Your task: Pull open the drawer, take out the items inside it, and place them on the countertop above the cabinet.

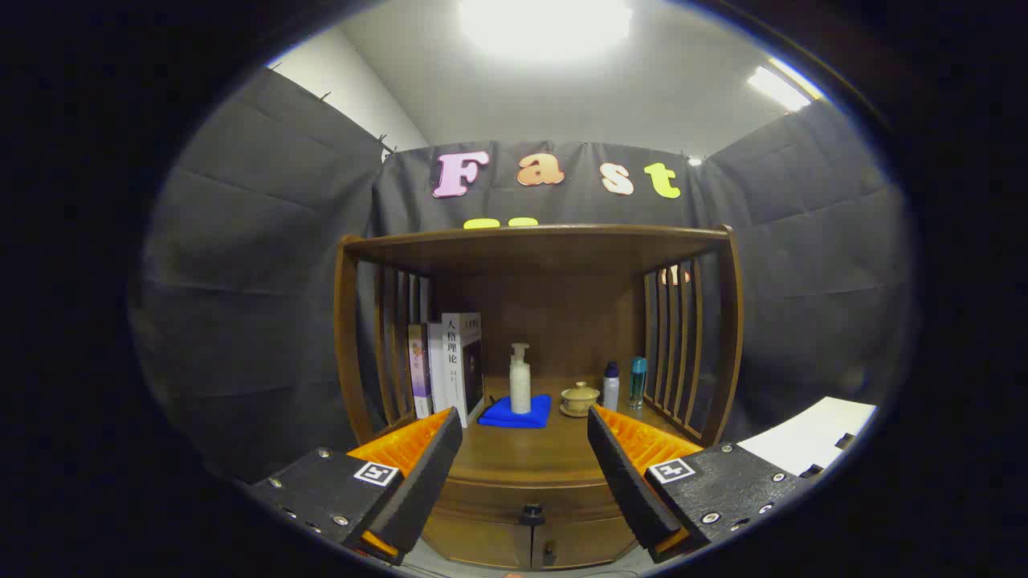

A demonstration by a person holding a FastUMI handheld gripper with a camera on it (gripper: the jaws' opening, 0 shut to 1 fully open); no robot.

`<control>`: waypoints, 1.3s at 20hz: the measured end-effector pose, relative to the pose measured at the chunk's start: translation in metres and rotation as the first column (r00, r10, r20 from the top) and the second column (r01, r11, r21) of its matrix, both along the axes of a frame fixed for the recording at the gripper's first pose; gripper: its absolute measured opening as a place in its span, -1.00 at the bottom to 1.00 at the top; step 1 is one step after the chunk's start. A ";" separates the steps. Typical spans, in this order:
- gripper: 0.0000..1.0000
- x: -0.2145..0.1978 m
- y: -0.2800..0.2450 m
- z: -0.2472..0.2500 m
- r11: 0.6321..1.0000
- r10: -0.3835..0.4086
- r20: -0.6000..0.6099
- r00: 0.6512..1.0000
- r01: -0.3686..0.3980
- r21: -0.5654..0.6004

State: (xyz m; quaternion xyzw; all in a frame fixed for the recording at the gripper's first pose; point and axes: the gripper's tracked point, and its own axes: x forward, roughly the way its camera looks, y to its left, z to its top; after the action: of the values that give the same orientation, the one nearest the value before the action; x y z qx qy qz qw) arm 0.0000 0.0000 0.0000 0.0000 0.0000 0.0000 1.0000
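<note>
You have the cabinet [538, 241] square ahead, and its one drawer [526, 499] sits shut below the table [522, 453], low between your fingers, with a single dark knob [530, 511] at its middle; the items you are after are hidden inside, so I cannot count them. Your hand-held gripper [524, 449] hangs wide open, gripping nothing, well short of that knob. The main risk is aim: the knob is small, and if you close off-centre the fingers will likely slip off when you pull. A second risk comes later, since the table is already crowded and anything you set down could knock something over. Counted large to small: about four books [450, 365] standing far left, one blue cloth [516, 412] with one pump bottle [520, 381] standing on it, two slim bottles [623, 384] far right, and one lidded cup on a saucer [580, 397] just left of them.
</note>
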 end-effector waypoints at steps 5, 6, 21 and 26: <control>0.93 0.014 -0.005 -0.029 0.997 0.008 -0.090 0.996 0.000 0.083; 0.93 0.017 -0.011 -0.038 0.999 -0.022 -0.105 0.994 0.026 0.037; 0.94 0.041 -0.007 -0.035 0.999 -0.033 -0.009 0.999 0.033 -0.044; 0.94 0.046 0.003 -0.059 0.999 -0.010 -0.044 0.999 0.009 -0.032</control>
State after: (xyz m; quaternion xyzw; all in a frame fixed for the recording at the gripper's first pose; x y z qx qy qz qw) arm 0.0455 0.0028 -0.0591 -0.0161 0.0220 -0.0048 0.9996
